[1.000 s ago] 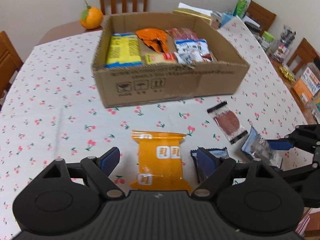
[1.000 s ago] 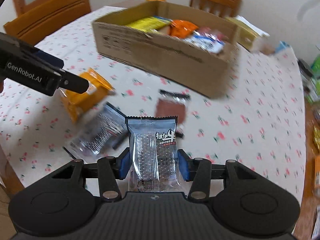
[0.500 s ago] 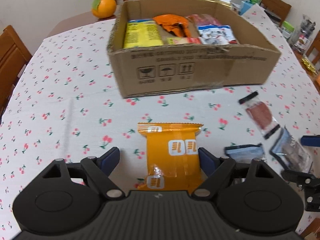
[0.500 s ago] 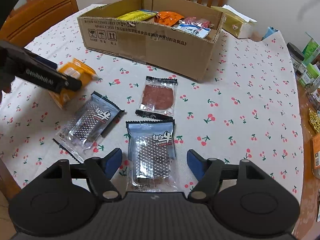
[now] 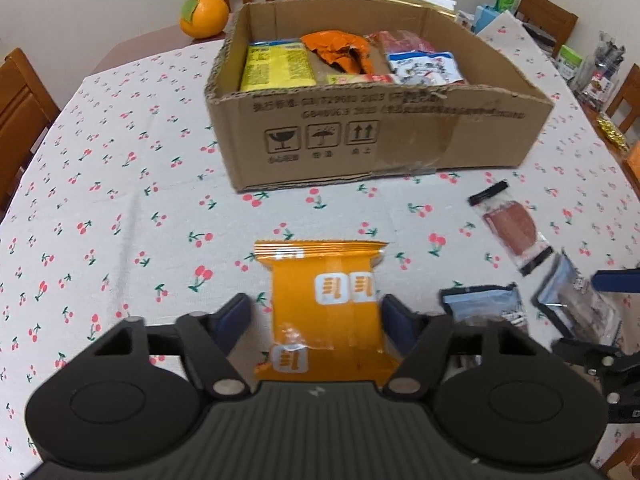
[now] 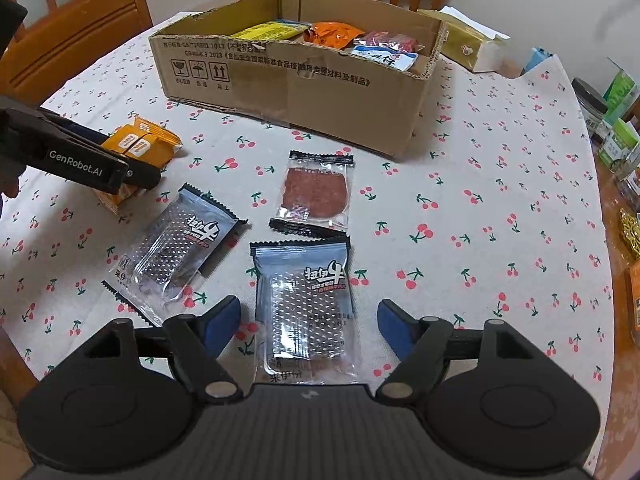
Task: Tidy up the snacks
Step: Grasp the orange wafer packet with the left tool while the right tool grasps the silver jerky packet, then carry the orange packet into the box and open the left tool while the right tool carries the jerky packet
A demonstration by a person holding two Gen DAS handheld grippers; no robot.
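An orange snack packet (image 5: 324, 300) lies flat on the cherry-print tablecloth between the jaws of my left gripper (image 5: 316, 316). The jaws are closing; the right pad is at the packet's edge, and a gap shows at the left pad. In the right wrist view, my right gripper (image 6: 308, 316) straddles a grey-blue packet (image 6: 306, 300) lying on the cloth. Its jaws are opening and both pads are clear of the packet. A second silver packet (image 6: 176, 248) and a red meat packet (image 6: 314, 190) lie close by. The cardboard box (image 6: 296, 92) beyond holds several snacks.
An orange fruit (image 5: 202, 16) sits behind the box. Wooden chairs (image 6: 80, 44) ring the table. A yellow carton (image 6: 468, 46) stands behind the box, and jars and cartons (image 6: 616, 120) crowd the right edge. Bare cloth lies between the packets and the box.
My right gripper let go of the grey-blue packet, which now lies on the cloth between widened jaws. My left gripper's jaws narrowed around the orange packet.
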